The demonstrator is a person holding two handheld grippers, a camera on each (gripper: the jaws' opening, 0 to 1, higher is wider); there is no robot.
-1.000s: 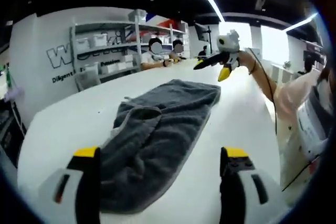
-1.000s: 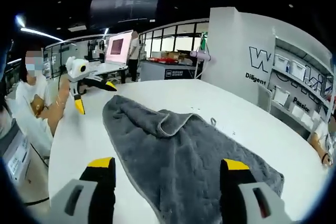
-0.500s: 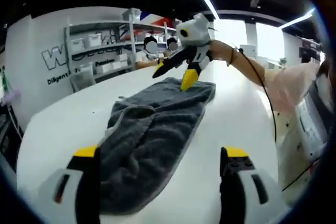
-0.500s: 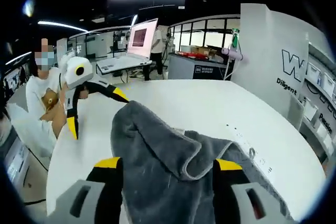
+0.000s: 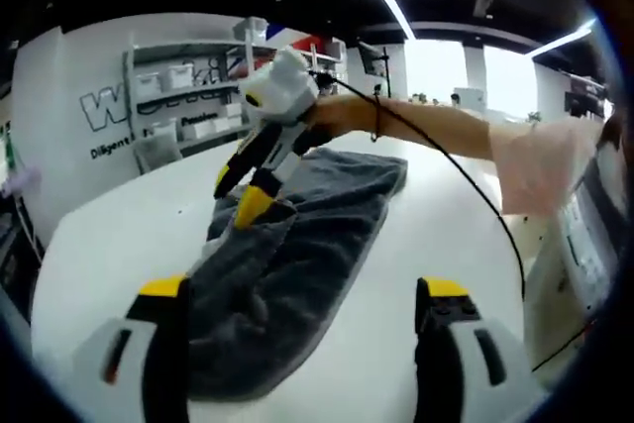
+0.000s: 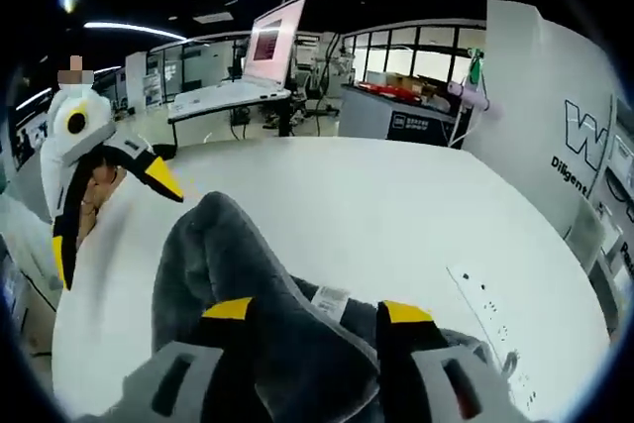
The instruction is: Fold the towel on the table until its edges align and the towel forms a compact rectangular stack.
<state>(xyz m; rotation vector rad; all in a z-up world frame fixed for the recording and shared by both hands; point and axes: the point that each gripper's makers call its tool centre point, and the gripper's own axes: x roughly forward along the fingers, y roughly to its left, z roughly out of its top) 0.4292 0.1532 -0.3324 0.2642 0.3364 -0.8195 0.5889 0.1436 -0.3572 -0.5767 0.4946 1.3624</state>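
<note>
A dark grey towel (image 5: 307, 235) lies rumpled along the white table (image 5: 446, 215), one flap folded over on its left side. My left gripper (image 5: 302, 294) hovers open over the towel's near end, nothing between its jaws. My right gripper (image 5: 240, 197) reaches in on a bare arm, its yellow tips apart and down at the folded flap. In the right gripper view, my right gripper (image 6: 317, 311) is open with a raised ridge of towel (image 6: 218, 245) and a white label (image 6: 330, 298) between its jaws. The left gripper (image 6: 109, 217) stands open at the far left.
Shelves with white bins (image 5: 188, 76) line the lettered wall behind the table. A black cable (image 5: 466, 200) trails from the right gripper. An open laptop (image 6: 272, 42) sits on a desk beyond the table (image 6: 376, 195). A socket strip (image 6: 485, 299) is set into the tabletop.
My right gripper has swung from the towel's far end down to the folded flap on its left side. Its jaws have narrowed slightly around the cloth. The left gripper has stayed put.
</note>
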